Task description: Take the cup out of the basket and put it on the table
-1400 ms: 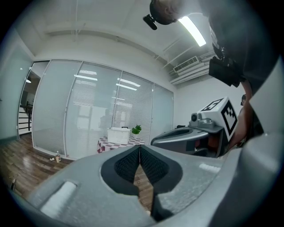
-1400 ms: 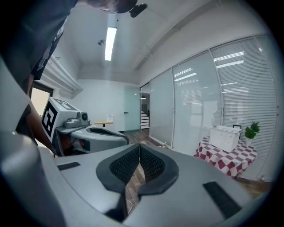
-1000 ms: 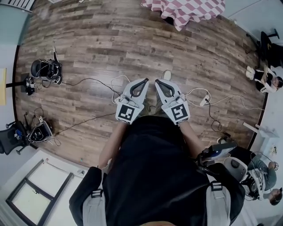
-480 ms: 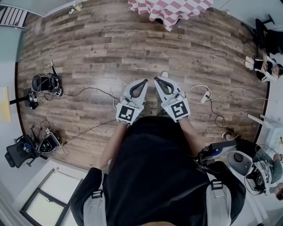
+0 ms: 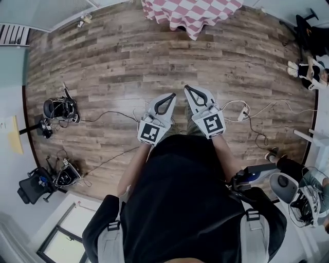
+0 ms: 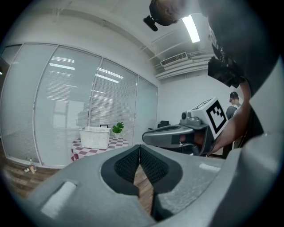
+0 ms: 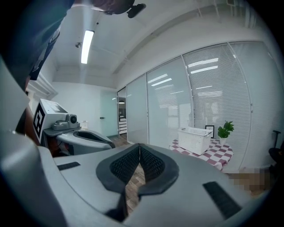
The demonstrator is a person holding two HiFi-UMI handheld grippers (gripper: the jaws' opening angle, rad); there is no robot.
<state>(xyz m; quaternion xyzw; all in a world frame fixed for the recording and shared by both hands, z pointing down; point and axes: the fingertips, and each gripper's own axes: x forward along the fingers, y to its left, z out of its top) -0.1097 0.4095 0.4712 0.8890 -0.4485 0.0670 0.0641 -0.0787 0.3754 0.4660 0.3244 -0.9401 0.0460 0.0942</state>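
Note:
A white basket [image 6: 94,137] [image 7: 194,139] stands on a round table with a red-and-white checked cloth [image 5: 193,12] [image 6: 119,142] [image 7: 222,154], far across the room. The cup does not show; the basket's wall hides whatever is inside. My left gripper [image 5: 172,95] [image 6: 140,146] is shut with nothing between its jaws, held at waist height in front of me. My right gripper [image 5: 187,88] [image 7: 139,146] is beside it, also shut and empty. Both point towards the table.
Wooden floor [image 5: 128,56] stretches between me and the table. Cables and a power strip [image 5: 241,114] lie on the floor near my feet. Equipment [image 5: 60,109] sits at the left. A potted plant [image 7: 225,130] stands behind the basket. People sit at the right edge [image 5: 311,69].
The table has slid left and slightly down in the head view, and the floor equipment has shifted down. Both grippers keep their pose, shut and side by side.

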